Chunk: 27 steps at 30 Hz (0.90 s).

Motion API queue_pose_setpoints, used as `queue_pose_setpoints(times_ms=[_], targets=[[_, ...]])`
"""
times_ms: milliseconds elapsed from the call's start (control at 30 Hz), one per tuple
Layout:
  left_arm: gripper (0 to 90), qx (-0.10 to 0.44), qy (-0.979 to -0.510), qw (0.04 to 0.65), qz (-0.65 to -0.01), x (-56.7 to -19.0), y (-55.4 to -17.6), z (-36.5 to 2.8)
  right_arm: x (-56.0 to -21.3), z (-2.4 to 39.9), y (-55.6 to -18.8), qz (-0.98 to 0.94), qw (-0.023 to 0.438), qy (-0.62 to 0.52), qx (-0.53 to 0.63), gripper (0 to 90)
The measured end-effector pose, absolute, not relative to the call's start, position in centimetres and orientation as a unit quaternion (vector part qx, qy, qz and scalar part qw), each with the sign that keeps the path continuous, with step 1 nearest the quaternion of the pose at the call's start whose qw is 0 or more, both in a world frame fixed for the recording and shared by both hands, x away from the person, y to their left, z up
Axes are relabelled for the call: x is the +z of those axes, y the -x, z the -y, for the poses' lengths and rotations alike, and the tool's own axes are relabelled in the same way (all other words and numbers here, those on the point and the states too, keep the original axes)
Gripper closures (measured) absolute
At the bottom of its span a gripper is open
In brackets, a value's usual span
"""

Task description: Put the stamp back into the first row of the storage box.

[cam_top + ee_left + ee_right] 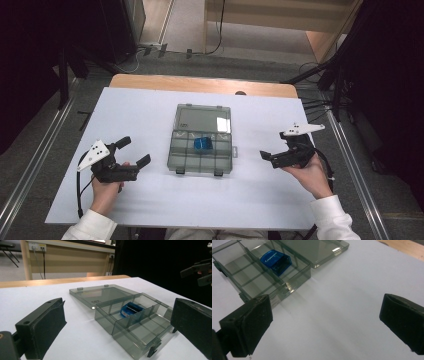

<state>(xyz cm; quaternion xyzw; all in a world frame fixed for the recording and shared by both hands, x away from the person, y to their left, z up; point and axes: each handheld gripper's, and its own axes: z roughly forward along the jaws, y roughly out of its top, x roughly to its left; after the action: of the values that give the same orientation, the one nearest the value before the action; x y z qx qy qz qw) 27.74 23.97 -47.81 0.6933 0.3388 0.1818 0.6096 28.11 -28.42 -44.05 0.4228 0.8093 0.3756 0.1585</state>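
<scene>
Both my left gripper (134,151) and right gripper (265,156) are gaping wide, holding nothing. The organizer box (202,159) is lying open between them on the bench (150,200). The blue item (276,261) inside is showing faint lettering up close, too blurred to read.

Right gripper (325,322): its two black jaws stand wide apart with nothing between them, over bare white table (342,302); a smoky clear plastic box (257,277) lies at upper left, just beyond the left jaw; its lid (317,250) is folded back flat on the table; dividers split the box into compartments; a blue object (276,261) rests in one compartment near the hinge side.
</scene>
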Motion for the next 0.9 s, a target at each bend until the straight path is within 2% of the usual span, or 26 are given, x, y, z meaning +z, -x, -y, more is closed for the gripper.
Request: queue_pose_setpoints(times_ms=[267, 500, 900], targets=[[0.0, 0.181, -0.698, 0.604, -0.340, -47.9, -27.8, -23.9, -45.8, 28.9, -25.7, -0.786, 0.195, -0.422, 0.409, 0.0], [0.0, 0.183, -0.715, 0.586, -0.334, -48.3, -27.9, -23.4, -47.1, 29.2, -24.5, -0.773, 0.194, -0.423, 0.430, 0.0], [0.0, 0.185, -0.719, 0.582, -0.331, -48.3, -27.8, -23.4, -49.3, 30.4, -22.1, -0.724, 0.255, -0.431, 0.474, 0.0]])
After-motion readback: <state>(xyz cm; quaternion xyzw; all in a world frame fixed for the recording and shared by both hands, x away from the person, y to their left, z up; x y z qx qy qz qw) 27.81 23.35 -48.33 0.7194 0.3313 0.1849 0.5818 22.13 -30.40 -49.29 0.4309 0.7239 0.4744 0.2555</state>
